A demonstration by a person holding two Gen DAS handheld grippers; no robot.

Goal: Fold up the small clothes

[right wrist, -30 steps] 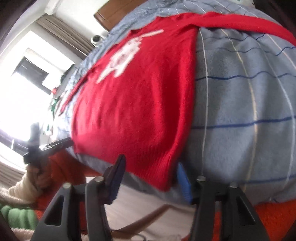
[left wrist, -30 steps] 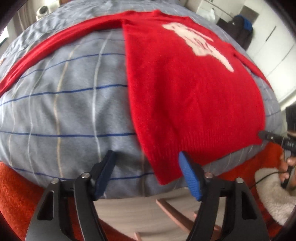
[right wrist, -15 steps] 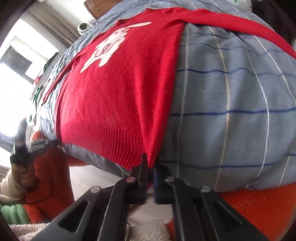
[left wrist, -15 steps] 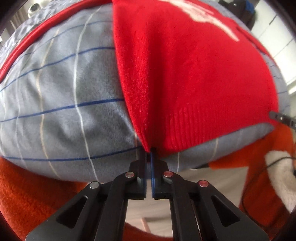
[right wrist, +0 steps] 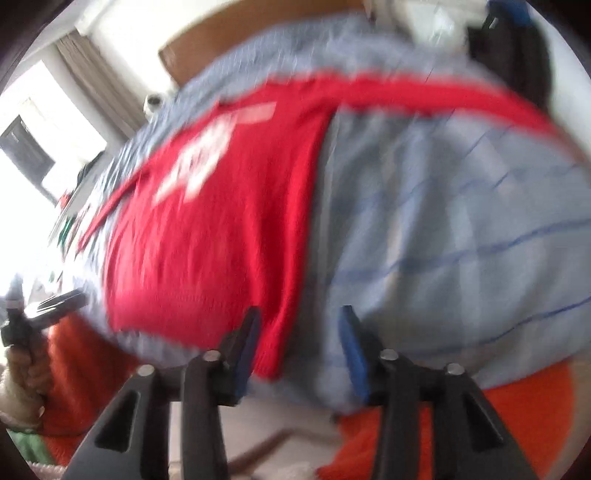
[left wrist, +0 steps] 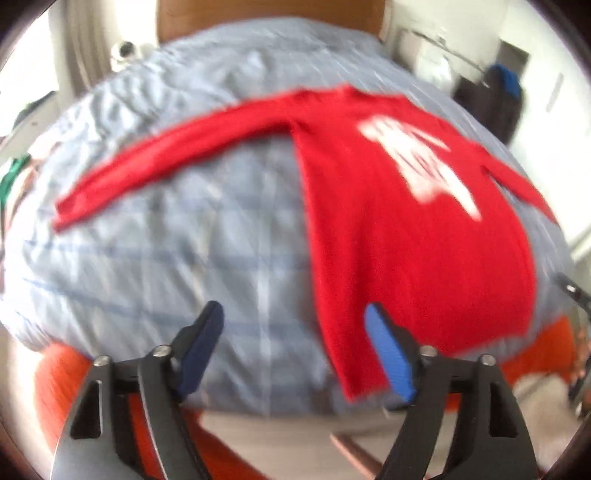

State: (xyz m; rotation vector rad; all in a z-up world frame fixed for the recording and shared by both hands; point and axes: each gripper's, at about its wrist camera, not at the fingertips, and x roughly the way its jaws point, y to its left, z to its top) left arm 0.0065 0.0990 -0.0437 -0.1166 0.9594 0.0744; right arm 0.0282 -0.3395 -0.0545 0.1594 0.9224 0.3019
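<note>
A small red sweater (left wrist: 399,236) with a white motif lies flat on the blue checked bed cover (left wrist: 177,243), sleeves spread out. It also shows in the right wrist view (right wrist: 221,236). My left gripper (left wrist: 295,339) is open and empty, just in front of the sweater's lower left hem corner (left wrist: 351,384). My right gripper (right wrist: 299,343) is open and empty, with the lower right hem corner (right wrist: 273,354) between its fingers' line. Both views are motion-blurred.
The bed cover (right wrist: 461,240) hangs over an orange blanket (left wrist: 55,391) at the bed's near edge. A wooden headboard (left wrist: 266,14) stands at the far end. Dark clothes (left wrist: 495,99) hang at the back right. The other gripper and hand (right wrist: 22,332) show at left.
Both grippers were shut on the sweater's hem corners half a second ago. Now both have opened, let go and pulled back from the hem. The sweater lies flat.
</note>
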